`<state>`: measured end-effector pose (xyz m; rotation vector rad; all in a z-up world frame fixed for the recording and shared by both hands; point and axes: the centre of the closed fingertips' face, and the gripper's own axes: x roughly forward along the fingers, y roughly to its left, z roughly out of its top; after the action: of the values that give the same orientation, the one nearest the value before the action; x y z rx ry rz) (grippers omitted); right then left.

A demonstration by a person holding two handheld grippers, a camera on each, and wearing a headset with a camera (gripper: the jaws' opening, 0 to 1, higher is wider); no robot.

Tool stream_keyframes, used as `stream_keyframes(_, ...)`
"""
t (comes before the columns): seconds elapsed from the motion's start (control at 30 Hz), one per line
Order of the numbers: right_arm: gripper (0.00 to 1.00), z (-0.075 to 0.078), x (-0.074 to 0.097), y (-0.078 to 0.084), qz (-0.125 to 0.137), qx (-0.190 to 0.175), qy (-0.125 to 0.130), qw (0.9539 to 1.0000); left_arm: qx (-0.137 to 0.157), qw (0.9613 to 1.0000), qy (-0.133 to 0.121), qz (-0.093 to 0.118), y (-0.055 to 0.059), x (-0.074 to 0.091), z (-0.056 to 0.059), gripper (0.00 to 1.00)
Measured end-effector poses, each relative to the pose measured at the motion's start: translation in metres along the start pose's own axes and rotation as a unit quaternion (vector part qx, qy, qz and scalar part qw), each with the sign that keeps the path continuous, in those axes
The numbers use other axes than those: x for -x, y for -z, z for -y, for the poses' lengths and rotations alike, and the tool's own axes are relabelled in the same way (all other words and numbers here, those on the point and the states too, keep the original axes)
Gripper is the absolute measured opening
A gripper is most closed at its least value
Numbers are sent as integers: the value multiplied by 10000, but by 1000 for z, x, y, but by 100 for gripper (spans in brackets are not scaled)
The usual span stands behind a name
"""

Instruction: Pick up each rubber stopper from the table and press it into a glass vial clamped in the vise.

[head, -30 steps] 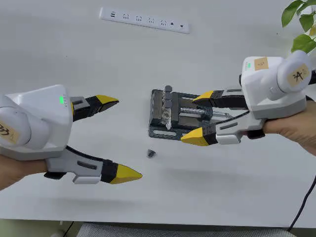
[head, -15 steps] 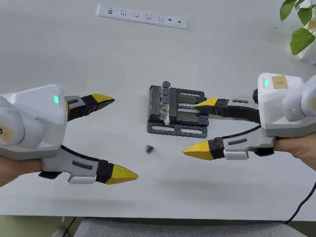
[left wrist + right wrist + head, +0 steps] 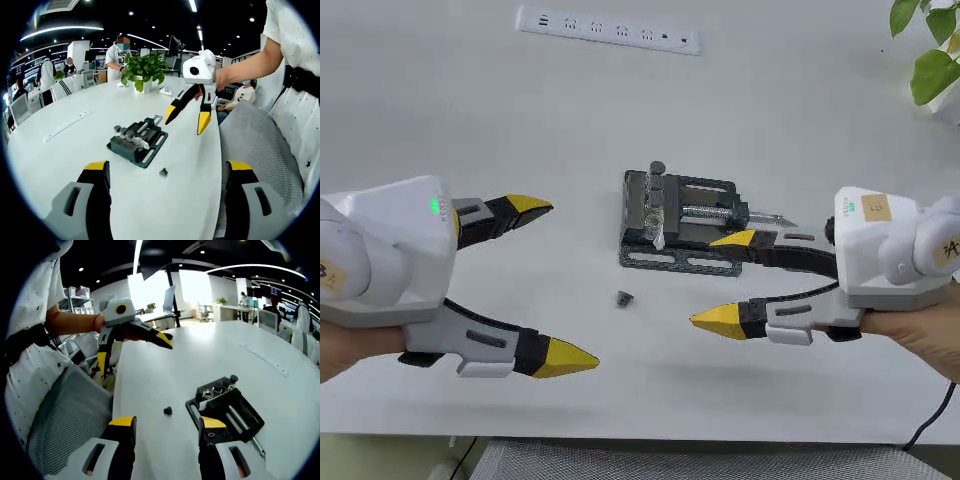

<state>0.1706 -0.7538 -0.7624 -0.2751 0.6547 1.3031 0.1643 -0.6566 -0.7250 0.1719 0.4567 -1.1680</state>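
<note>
With left gripper [image 3: 570, 281] and right gripper [image 3: 708, 280] both spread wide, the rubber stopper [image 3: 625, 298] looks light and squashy, best pinched across its sides

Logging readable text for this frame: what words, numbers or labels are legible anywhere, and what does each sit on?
"3": handwritten on the tan paper sticker on the white body of the left claw, partly cut off by the picture's edge.
Small square tan sticker on top of the right claw: mark too small to read.
Tan end sticker on its rounded back: handwritten, perhaps "A" or "4", unclear.
White power strip: nothing legible.
</note>
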Motion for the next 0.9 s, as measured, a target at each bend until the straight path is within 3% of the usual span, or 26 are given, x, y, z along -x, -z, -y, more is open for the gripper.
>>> stream_keyframes(0.4,33,-5,-21,9,-67,43,-16,10000,22,10000,10,-39,1,0,2,94)
stream_keyframes(0.9,13,4,-51,11,-257,249,-148,9992,90,10000,5,-29,3,0,1,93)
